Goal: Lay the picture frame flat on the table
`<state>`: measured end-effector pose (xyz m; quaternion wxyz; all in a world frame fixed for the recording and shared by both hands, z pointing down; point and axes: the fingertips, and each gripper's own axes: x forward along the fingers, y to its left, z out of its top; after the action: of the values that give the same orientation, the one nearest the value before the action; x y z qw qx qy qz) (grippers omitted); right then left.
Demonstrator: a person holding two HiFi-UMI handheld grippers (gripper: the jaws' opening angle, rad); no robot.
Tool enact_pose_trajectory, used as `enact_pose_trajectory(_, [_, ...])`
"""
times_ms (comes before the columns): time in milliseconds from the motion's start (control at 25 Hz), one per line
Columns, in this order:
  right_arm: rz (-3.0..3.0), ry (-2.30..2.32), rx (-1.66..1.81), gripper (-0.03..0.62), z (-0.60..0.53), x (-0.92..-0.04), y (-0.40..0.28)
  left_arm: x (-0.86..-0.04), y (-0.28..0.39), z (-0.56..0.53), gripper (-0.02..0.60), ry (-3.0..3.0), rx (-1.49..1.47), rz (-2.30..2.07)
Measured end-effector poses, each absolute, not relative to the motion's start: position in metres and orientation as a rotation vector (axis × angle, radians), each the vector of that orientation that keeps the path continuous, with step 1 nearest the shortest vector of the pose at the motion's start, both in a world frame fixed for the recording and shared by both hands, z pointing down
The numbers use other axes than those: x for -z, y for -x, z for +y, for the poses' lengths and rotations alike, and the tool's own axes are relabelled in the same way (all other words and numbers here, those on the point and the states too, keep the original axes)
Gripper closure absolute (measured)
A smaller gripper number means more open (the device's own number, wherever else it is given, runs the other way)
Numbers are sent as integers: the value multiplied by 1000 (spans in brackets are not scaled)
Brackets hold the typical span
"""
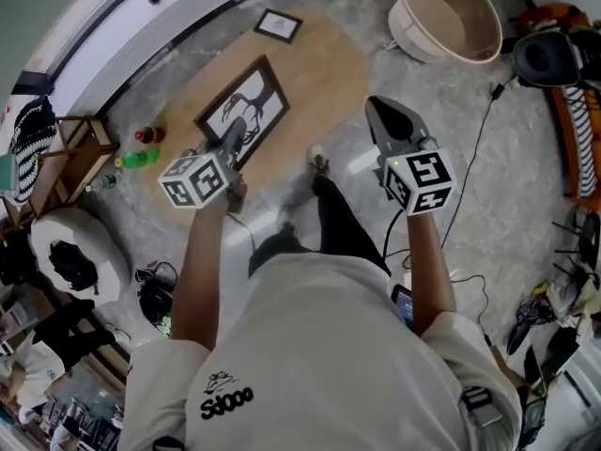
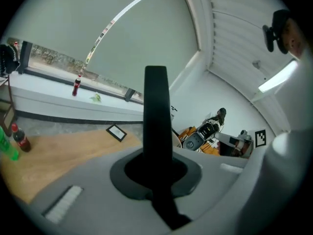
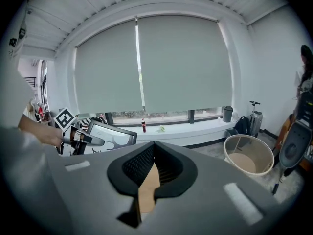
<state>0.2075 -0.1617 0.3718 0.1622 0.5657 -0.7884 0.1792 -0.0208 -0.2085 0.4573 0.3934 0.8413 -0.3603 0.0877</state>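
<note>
The left tongs [image 1: 231, 147] pinched the near edge of the picture frame [image 1: 246, 106], tilted over the wooden table [image 1: 329, 64], while the right tongs [image 1: 376, 104], pressed together and empty, hung alongside; lowering seemed in hand, calling next for a gentle tip flat, with bottles [image 1: 139, 156] and a basket [image 1: 418, 45] nearby.

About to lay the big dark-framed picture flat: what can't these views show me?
Head view: the left gripper hides where the dark picture frame meets the oval wooden table.
Left gripper view: frame edge-on, a black bar; its face unseen.
Right gripper view: the right gripper itself hides the frame's base.
</note>
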Motion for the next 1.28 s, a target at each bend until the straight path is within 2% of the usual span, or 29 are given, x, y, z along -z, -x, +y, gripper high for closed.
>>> enact_pose_trajectory(280, [-2217, -1561, -612, 591, -191, -436, -219, -520, 20, -230, 563, -1928, -139, -946])
enact_pose_trajectory(720, [-2243, -1342, -705, 591, -235, -533, -197, -613, 11, -247, 563, -1746, -141, -973])
enact_pose_trajectory(1280, [-2266, -1119, -816, 591, -270, -607, -169, -689, 9, -269, 561, -1544, -37, -982])
